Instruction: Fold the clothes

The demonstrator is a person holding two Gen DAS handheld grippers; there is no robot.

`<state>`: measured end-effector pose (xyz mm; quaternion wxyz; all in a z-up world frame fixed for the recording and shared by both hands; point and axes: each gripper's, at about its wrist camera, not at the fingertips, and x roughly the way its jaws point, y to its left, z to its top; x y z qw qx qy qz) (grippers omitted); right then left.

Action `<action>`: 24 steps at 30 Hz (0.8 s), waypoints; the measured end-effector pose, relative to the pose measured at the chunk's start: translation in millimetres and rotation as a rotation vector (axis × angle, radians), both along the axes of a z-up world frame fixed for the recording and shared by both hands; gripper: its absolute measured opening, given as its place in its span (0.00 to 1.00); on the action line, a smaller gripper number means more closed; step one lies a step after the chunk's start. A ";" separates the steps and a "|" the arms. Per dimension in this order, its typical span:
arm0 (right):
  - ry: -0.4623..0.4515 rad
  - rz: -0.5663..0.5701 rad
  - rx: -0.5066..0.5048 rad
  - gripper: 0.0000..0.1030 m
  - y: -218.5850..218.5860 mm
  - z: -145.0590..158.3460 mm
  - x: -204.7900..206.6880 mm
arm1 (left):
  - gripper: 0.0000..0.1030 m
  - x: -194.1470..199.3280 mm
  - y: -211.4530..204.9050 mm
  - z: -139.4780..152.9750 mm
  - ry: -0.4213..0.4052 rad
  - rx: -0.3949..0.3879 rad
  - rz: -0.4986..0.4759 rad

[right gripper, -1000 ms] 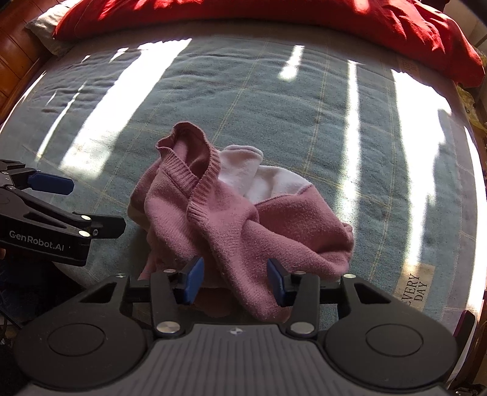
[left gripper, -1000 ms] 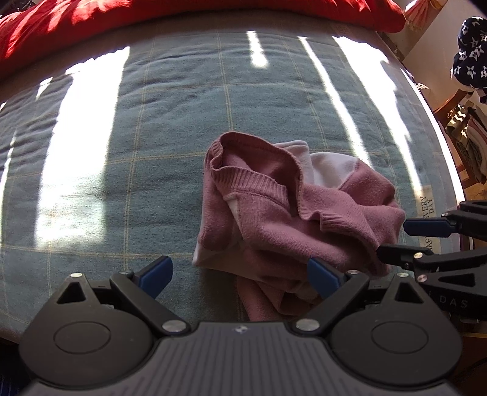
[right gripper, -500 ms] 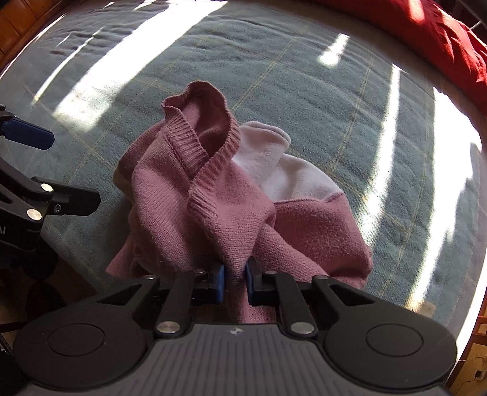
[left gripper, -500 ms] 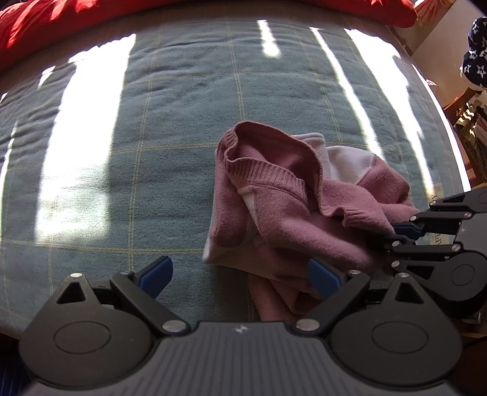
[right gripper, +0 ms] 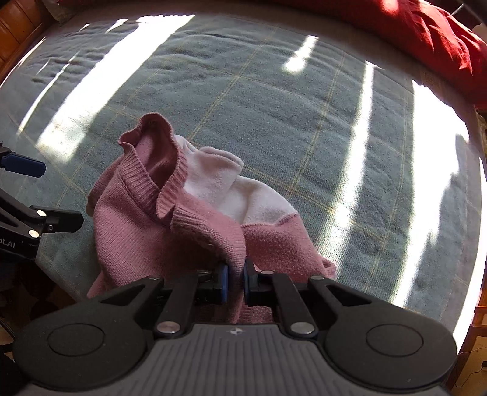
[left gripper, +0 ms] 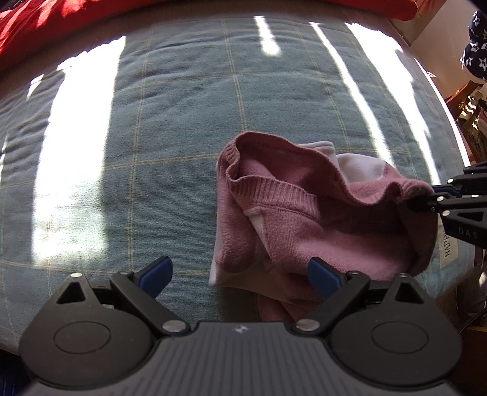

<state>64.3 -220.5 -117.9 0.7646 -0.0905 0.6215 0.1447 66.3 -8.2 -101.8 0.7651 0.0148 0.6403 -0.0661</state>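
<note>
A crumpled pink knit sweater [left gripper: 304,219] [right gripper: 146,231] with a white panel [right gripper: 243,195] lies near the front edge of the bed. My right gripper [right gripper: 235,281] is shut on a fold of the pink knit at the near edge of the sweater, and the fabric rises into its pads. In the left wrist view that gripper [left gripper: 432,195] pinches the sweater's right side, lifting a ridge of cloth. My left gripper [left gripper: 240,272] is open, its blue pads wide apart above the sweater's lower left corner; nothing sits between them.
The bed carries a grey-green checked blanket [left gripper: 182,121] [right gripper: 304,106] with bright sun stripes. A red duvet [right gripper: 426,33] [left gripper: 45,21] lies along the far side. A label [left gripper: 447,246] marks the blanket's right edge. Furniture and a star-patterned cloth [left gripper: 476,48] stand beyond the bed's right side.
My right gripper went from open to shut on the sweater's near fold and pulled it up and to the right. The left gripper stayed open and drifted slightly.
</note>
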 end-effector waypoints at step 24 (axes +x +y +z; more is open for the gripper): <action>0.009 -0.142 0.033 0.18 -62.8 8.3 18.0 | 0.40 45.4 6.9 -21.0 -0.054 -0.084 -0.212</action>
